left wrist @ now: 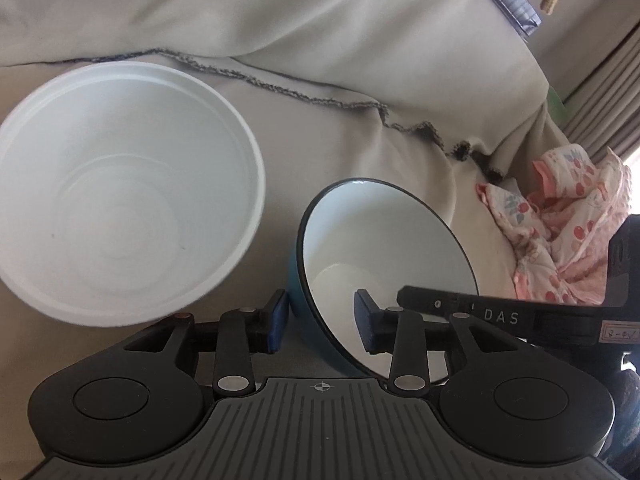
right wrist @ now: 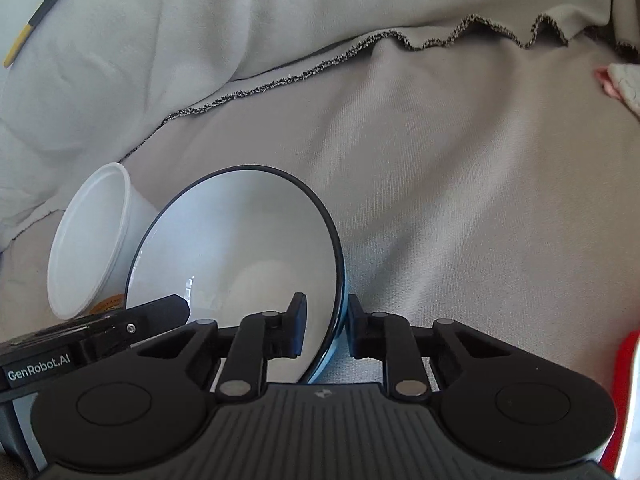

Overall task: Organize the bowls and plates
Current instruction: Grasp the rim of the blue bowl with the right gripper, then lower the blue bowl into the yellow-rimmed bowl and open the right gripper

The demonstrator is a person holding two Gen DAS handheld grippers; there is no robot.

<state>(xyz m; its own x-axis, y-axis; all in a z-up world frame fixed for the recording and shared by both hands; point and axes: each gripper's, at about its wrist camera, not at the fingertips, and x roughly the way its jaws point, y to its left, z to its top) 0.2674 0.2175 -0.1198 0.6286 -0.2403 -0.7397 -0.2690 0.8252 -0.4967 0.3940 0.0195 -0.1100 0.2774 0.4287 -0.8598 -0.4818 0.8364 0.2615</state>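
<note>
Both hand-held grippers (left wrist: 322, 318) (right wrist: 326, 326) (jaws parted)

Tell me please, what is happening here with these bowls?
A person holds two handheld grippers around one tilted blue enamel bowl with a white inside on a beige fabric sofa cover. The left gripper straddles its rim from one side and the right gripper from the other, each with one finger inside and one outside; neither looks fully clamped. A larger white plastic bowl sits empty beside it.
</note>
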